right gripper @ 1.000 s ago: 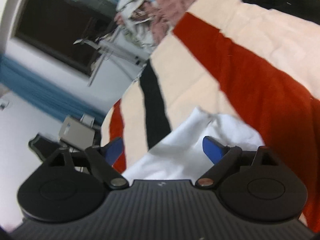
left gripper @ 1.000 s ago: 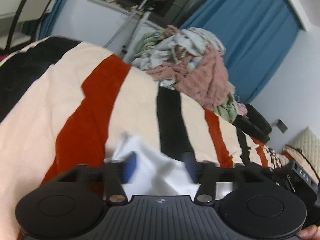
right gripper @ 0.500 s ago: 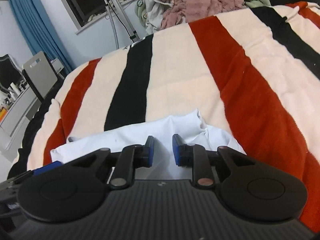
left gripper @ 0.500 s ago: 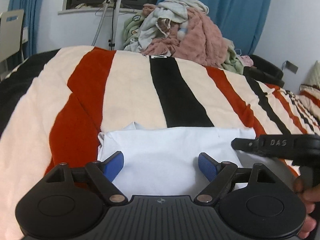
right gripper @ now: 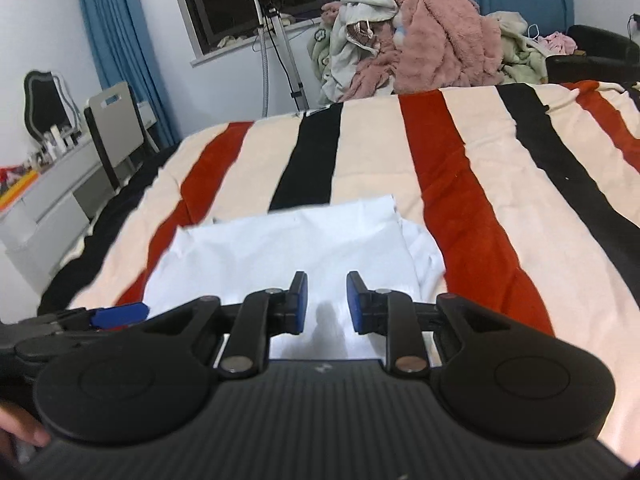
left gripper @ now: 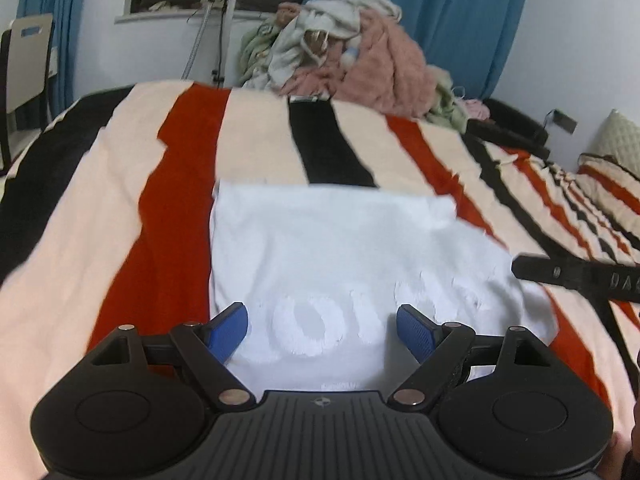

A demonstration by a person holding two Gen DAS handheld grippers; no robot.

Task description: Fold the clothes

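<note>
A white garment [left gripper: 340, 248] lies folded flat in a rough rectangle on the striped bed, with raised white lettering near its front edge. It also shows in the right wrist view [right gripper: 288, 248]. My left gripper [left gripper: 322, 334] is open and empty, above the garment's near edge. My right gripper [right gripper: 323, 306] is partly open with a narrow gap and holds nothing, over the garment's near right part. The right gripper's body [left gripper: 576, 276] shows at the right of the left wrist view.
The bed has a cream, red and black striped blanket [left gripper: 120, 200]. A heap of pink and pale clothes [left gripper: 356, 52] sits at its far end. A chair [right gripper: 116, 128], a desk with small items and a metal stand stand to the left. Blue curtains hang behind.
Both grippers have drawn back and up from the garment, which now lies flat and shows more. The right jaws have widened slightly. The left gripper stays open.
</note>
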